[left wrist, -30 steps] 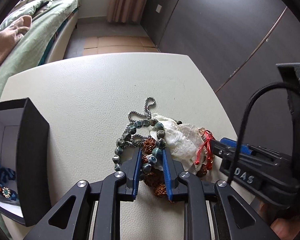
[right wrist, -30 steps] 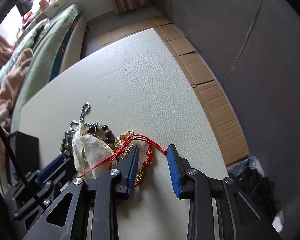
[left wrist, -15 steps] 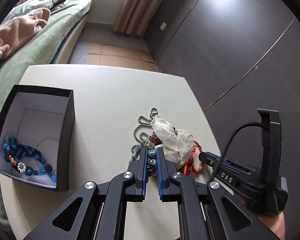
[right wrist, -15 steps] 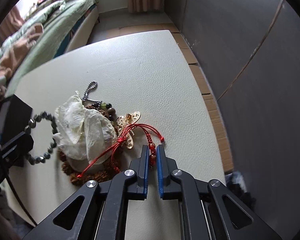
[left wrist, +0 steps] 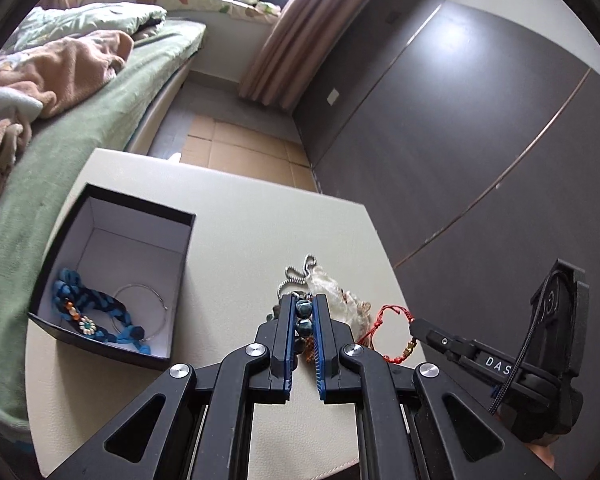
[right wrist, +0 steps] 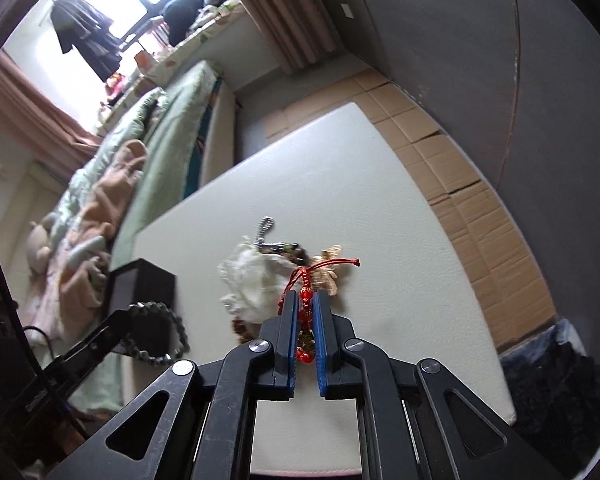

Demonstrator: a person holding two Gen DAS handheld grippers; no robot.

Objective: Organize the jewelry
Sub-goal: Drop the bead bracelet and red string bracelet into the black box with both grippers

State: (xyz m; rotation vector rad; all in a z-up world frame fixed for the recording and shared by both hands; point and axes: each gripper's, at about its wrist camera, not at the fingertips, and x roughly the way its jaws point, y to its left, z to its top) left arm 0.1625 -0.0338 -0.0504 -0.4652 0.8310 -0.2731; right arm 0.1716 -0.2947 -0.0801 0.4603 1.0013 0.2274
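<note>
Bead bracelet (left wrist: 303, 316) inside left tool (left wrist: 302, 312)

a string of dark blue-green beads (left wrist: 303, 317) is pinched between two blue pads, its loop hanging free in the air (right wrist: 162, 332). a red cord bracelet (right wrist: 306, 312) with red and gold beads is clamped likewise, lifted off the pile. the rest, a silver chain (left wrist: 300, 270), crumpled pale pouch (right wrist: 256, 280) and gold butterfly (right wrist: 330, 266), lies heaped near the table's right edge. a black open box (left wrist: 184, 256) by the left edge holds a blue braided band (left wrist: 96, 316) and a thin wire hoop (left wrist: 140, 308).
</note>
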